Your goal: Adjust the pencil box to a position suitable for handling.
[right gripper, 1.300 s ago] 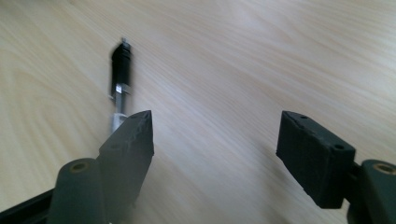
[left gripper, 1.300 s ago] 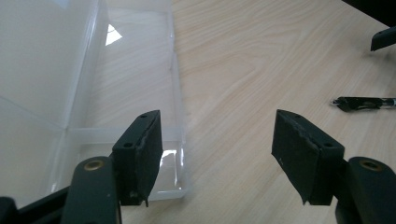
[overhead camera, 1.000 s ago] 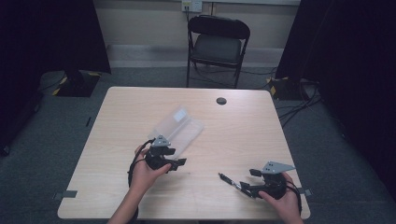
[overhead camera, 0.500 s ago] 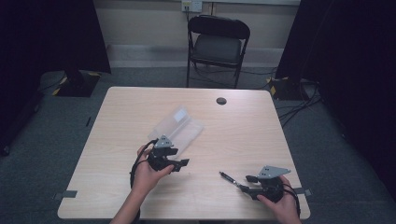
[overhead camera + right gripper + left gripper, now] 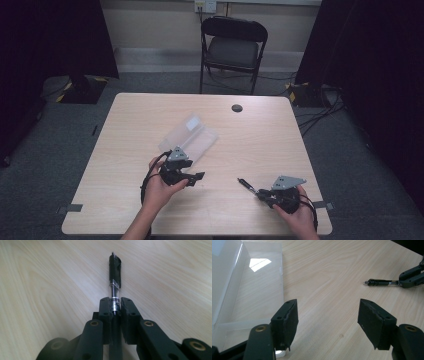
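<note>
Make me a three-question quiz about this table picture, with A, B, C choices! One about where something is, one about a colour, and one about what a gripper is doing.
1. Where is the clear plastic case?
A. on the chair
B. on the table beyond the left gripper
C. on the floor

2. What colour is the pen?
A. red
B. yellow
C. black and clear

3. What is the right gripper doing?
A. gripping the pen
B. standing wide open
C. holding the case

Answers: 1 B, the high view shows it lying there. 2 C, the right gripper view shows a black clip on a clear barrel. 3 A, its jaws have just closed on the barrel.
</note>
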Demonstrator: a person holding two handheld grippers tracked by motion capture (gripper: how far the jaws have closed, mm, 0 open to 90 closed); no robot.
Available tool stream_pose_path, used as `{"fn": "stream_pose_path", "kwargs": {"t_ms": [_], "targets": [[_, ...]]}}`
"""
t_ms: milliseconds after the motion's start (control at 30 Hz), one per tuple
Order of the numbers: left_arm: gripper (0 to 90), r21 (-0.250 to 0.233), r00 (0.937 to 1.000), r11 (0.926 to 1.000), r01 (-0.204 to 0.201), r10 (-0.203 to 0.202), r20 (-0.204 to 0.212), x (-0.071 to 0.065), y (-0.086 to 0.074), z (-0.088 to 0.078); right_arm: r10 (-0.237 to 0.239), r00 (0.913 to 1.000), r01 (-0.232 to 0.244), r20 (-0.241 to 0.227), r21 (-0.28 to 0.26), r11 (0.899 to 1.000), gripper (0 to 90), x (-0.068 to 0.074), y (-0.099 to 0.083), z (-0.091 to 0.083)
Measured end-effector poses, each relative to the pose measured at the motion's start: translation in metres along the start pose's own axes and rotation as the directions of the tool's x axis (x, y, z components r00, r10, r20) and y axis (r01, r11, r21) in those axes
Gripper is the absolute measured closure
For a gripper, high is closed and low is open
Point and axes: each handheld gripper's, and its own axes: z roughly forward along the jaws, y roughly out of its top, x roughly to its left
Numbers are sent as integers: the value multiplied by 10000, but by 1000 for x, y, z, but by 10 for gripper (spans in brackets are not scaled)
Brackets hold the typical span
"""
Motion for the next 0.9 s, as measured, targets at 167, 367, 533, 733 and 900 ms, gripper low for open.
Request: {"fn": "stream_pose_path", "kwargs": {"t_ms": [167, 367, 533, 733, 900], "targets": [[330, -44, 10000, 10000, 67, -67, 25, 1, 0, 1, -134, 9983, 116, -563, -314, 9994, 803, 6, 12, 7], [329, 47, 9999, 10000, -20, 19, 157, -1, -1, 4, -538, 9903, 494, -1280, -380, 9981, 803, 17, 27, 31], [328, 201, 9998, 9998, -94, 91, 161, -2, -3, 6, -950, 9805, 876, -1721, -503, 9949, 802, 29, 37, 44], [328, 256, 9998, 9996, -83, 79, 167, -3, -6, 8, -898, 9868, 857, -1347, -362, 9957, 682, 31, 35, 47], [326, 266, 9995, 9995, -150, 142, 283, -4, -6, 11, -798, 9892, 775, -1226, -238, 9967, 549, 29, 31, 42]]}}
